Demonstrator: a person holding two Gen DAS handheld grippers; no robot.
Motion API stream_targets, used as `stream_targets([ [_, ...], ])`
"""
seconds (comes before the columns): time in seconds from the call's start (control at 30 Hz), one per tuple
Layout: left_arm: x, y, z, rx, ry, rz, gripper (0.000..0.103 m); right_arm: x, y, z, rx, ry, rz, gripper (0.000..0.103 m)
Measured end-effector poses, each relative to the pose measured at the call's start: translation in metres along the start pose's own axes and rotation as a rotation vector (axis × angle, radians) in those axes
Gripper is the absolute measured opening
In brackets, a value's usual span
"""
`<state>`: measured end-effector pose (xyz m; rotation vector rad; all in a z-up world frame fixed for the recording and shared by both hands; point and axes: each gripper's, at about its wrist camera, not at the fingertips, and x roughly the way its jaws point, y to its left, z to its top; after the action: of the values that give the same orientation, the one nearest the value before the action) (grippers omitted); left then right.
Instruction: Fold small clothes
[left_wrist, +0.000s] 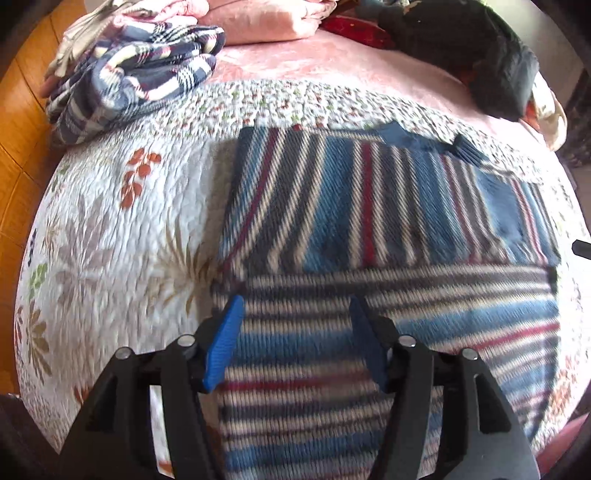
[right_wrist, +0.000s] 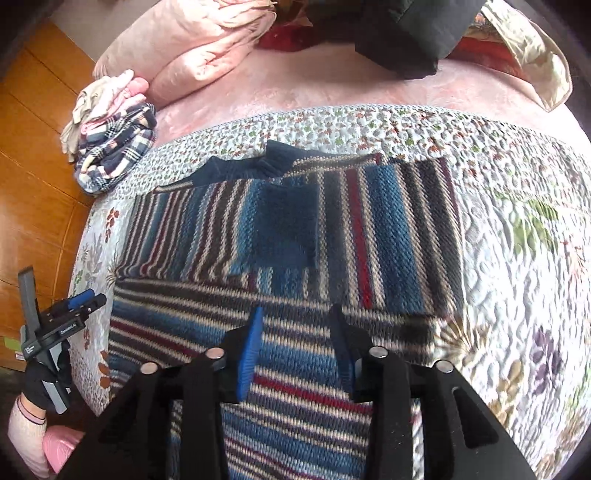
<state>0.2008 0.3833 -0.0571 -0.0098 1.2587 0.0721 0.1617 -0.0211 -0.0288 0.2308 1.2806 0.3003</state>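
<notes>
Left wrist view: left gripper (left_wrist: 295, 321) fingers apart, empty, above striped sweater (left_wrist: 388, 221). Sweater flat on floral quilt (left_wrist: 110, 221), sleeve folded across body, dark blue collar at far edge. Plaid folded clothes (left_wrist: 136, 77) at far left.

Right wrist view: right gripper (right_wrist: 297, 332) fingers apart, empty, over sweater's near part. Pink bedding (right_wrist: 295, 85) beyond quilt; wooden floor (right_wrist: 37, 166) at left.

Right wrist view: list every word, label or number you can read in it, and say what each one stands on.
"GenRobot.AI": white print on the black body of the left gripper, near the left edge.
A second white label lower on that body: too small to read.
Sweater, quilt, plaid pile: no text.
</notes>
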Motion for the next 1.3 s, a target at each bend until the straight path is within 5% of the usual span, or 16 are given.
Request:
stream_targets([
  [0.27,-0.033,0.005,-0.093,-0.144,0.214,-0.020,0.073,-0.050,-0.007,-0.113,0.072,0.052,0.014,0.057],
  [0.63,-0.019,0.026,-0.179,-0.275,0.412,0.025,0.073,-0.024,-0.013,-0.232,0.213,0.263,-0.037,0.057],
  [0.83,-0.011,0.037,-0.198,-0.317,0.461,0.005,0.073,-0.010,-0.025,-0.266,0.259,0.352,-0.088,0.057],
  [1.13,0.021,0.022,-0.204,-0.314,0.520,0.010,0.073,0.011,-0.022,-0.282,0.273,0.423,-0.034,0.056],
  [1.23,0.029,0.021,-0.202,-0.300,0.528,0.011,0.074,0.017,-0.017,-0.284,0.243,0.435,-0.057,0.052],
  [1.3,0.033,0.020,-0.205,-0.301,0.528,0.005,0.073,0.019,-0.013,-0.284,0.224,0.431,-0.058,0.033],
])
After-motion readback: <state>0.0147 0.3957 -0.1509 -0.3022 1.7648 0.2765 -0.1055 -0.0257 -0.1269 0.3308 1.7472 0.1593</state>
